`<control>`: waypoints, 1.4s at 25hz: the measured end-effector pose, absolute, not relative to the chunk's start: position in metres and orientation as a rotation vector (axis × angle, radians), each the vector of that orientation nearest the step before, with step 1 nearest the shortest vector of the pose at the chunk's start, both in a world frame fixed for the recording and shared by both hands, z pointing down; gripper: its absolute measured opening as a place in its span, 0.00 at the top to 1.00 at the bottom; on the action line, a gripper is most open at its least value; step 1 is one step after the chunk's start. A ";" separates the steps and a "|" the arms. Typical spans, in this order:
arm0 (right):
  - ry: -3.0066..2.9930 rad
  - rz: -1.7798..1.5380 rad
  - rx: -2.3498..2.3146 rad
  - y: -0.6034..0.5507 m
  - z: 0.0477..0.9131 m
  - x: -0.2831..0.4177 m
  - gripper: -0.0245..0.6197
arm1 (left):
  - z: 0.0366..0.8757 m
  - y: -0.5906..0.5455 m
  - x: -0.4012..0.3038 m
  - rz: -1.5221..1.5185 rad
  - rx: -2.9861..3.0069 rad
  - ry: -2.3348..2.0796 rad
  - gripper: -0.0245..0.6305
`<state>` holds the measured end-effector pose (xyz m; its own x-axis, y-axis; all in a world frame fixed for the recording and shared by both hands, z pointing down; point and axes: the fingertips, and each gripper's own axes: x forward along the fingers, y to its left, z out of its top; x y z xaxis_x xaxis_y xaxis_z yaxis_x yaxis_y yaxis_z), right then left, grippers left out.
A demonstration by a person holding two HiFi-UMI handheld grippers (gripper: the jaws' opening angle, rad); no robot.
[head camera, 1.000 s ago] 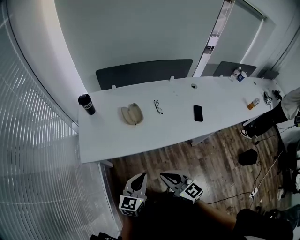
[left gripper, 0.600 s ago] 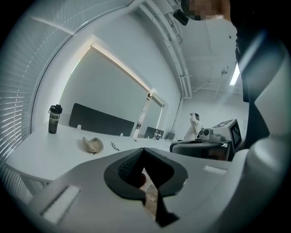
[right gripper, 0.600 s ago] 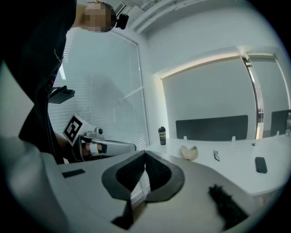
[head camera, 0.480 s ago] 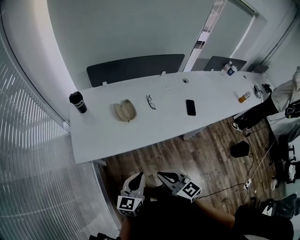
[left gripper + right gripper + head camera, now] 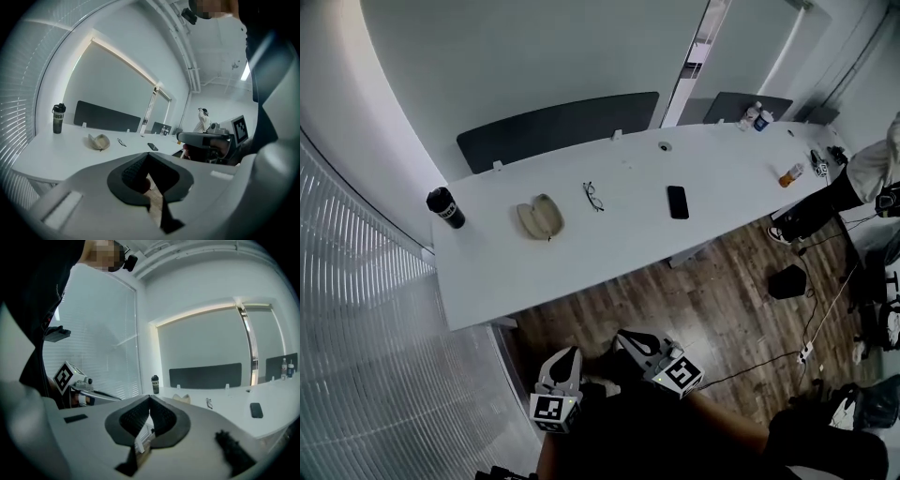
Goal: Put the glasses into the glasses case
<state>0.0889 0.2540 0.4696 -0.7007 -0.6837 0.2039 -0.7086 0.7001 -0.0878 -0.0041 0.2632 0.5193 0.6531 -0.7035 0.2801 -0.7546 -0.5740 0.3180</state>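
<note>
An open beige glasses case (image 5: 539,217) lies on the long white table (image 5: 609,253), with the black-framed glasses (image 5: 593,196) just to its right. Both also show far off in the left gripper view, case (image 5: 99,141) and glasses (image 5: 121,142), and in the right gripper view, case (image 5: 182,399) and glasses (image 5: 209,403). My left gripper (image 5: 571,352) and right gripper (image 5: 622,335) hang over the wooden floor, well short of the table. Each one has its jaws together with nothing between them, left gripper (image 5: 148,153) and right gripper (image 5: 150,396).
A black bottle (image 5: 444,207) stands at the table's left end and a black phone (image 5: 677,202) lies right of the glasses. Small bottles (image 5: 791,174) sit at the far right end, near a person (image 5: 872,173). A dark bag (image 5: 788,280) and cables lie on the floor; a blind-covered wall runs along the left.
The head view has swung, so the table and its objects sit further left and higher in frame. The right gripper has shifted slightly; both grippers stay shut and low.
</note>
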 end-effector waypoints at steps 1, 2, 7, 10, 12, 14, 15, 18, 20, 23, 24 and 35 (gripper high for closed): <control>-2.753 0.244 1.151 0.249 0.471 0.098 0.95 | 0.516 0.261 0.001 0.189 2.471 -1.150 0.95; -2.756 0.249 1.164 0.244 0.472 0.107 0.95 | 0.512 0.258 0.006 0.204 2.477 -1.158 0.95; -2.791 0.238 1.161 0.226 0.468 0.134 0.95 | 0.501 0.236 0.023 0.148 2.505 -1.270 0.95; -2.825 0.229 1.154 0.215 0.464 0.149 0.95 | 0.491 0.225 0.037 0.147 2.520 -1.324 0.95; -2.835 0.219 1.153 0.210 0.464 0.160 0.95 | 0.491 0.223 0.048 0.188 2.526 -1.333 0.95; -2.839 0.204 1.146 0.205 0.466 0.169 0.95 | 0.501 0.223 0.055 0.237 2.550 -1.331 0.95; -2.841 0.198 1.141 0.203 0.468 0.172 0.95 | 0.504 0.222 0.057 0.247 2.565 -1.334 0.95; -2.852 0.189 1.134 0.196 0.468 0.178 0.95 | 0.501 0.214 0.060 0.252 2.579 -1.361 0.95; -2.859 0.178 1.123 0.191 0.467 0.179 0.95 | 0.498 0.208 0.061 0.244 2.563 -1.390 0.95; -2.876 0.182 1.102 0.188 0.464 0.182 0.95 | 0.494 0.200 0.067 0.243 2.545 -1.419 0.95; -2.882 0.178 1.094 0.188 0.465 0.182 0.95 | 0.493 0.199 0.069 0.240 2.543 -1.420 0.95; -2.819 0.312 1.210 0.169 0.494 0.242 0.95 | 0.515 0.193 0.110 0.364 2.541 -1.368 0.95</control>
